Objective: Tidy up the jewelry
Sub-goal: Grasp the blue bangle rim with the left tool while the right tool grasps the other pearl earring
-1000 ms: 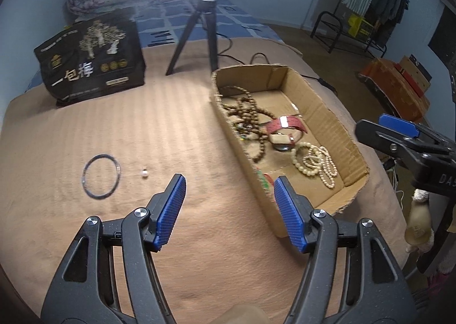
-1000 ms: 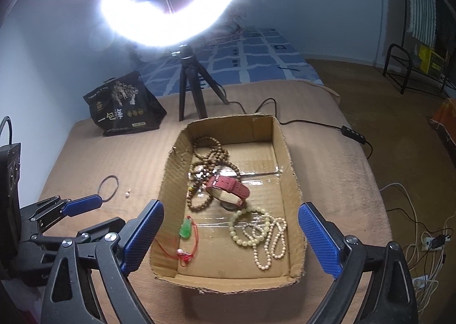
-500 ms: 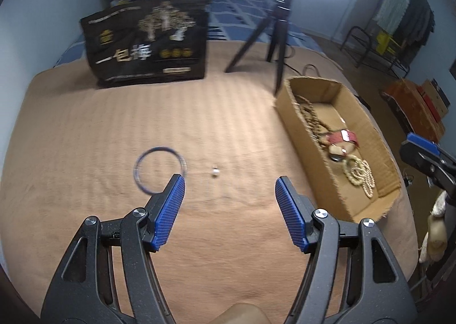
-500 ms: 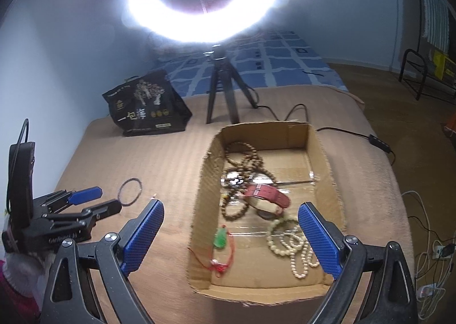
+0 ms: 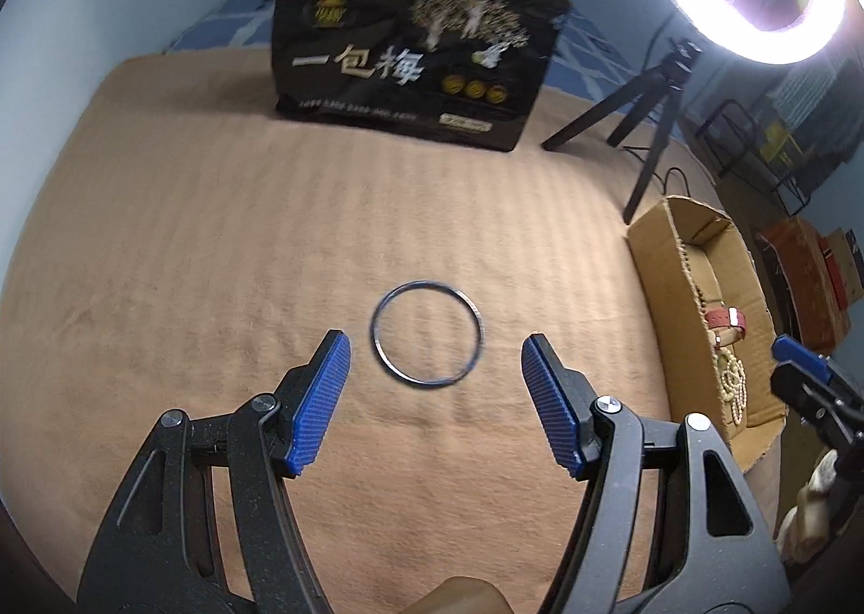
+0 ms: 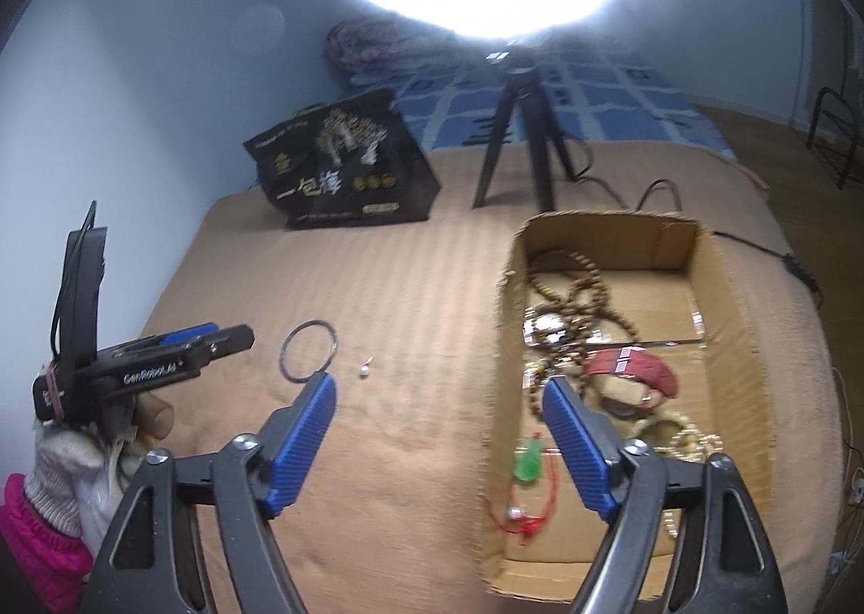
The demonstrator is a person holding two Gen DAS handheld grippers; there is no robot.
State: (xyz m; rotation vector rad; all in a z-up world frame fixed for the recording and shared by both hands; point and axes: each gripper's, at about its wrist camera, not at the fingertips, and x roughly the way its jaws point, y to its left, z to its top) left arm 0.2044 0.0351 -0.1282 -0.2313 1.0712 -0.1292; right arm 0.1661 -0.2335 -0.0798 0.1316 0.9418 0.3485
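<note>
A thin dark metal bangle [image 5: 426, 333] lies flat on the tan blanket, just ahead of and between the fingertips of my open, empty left gripper [image 5: 434, 360]. The bangle also shows in the right wrist view [image 6: 309, 350], with a small white bead [image 6: 366, 370] to its right. A cardboard box [image 6: 718, 290] holds brown bead strands [image 6: 578, 290], a red watch [image 6: 637, 368], a pearl strand [image 6: 686, 430] and a green pendant on red cord [image 6: 529, 465]. My right gripper [image 6: 440, 414] is open and empty, over the blanket at the box's left wall. The left gripper [image 6: 178, 352] is seen from the side there.
A black printed bag [image 5: 410, 58] stands at the back of the blanket. A ring light on a black tripod [image 6: 521, 139] stands behind the box, its cable [image 6: 664, 187] trailing right. The box [image 5: 702, 322] sits near the blanket's right edge.
My left gripper swung left from the box to the bangle, which now lies centred between its fingertips. My right gripper shifted left, so the box moved to the right of its view.
</note>
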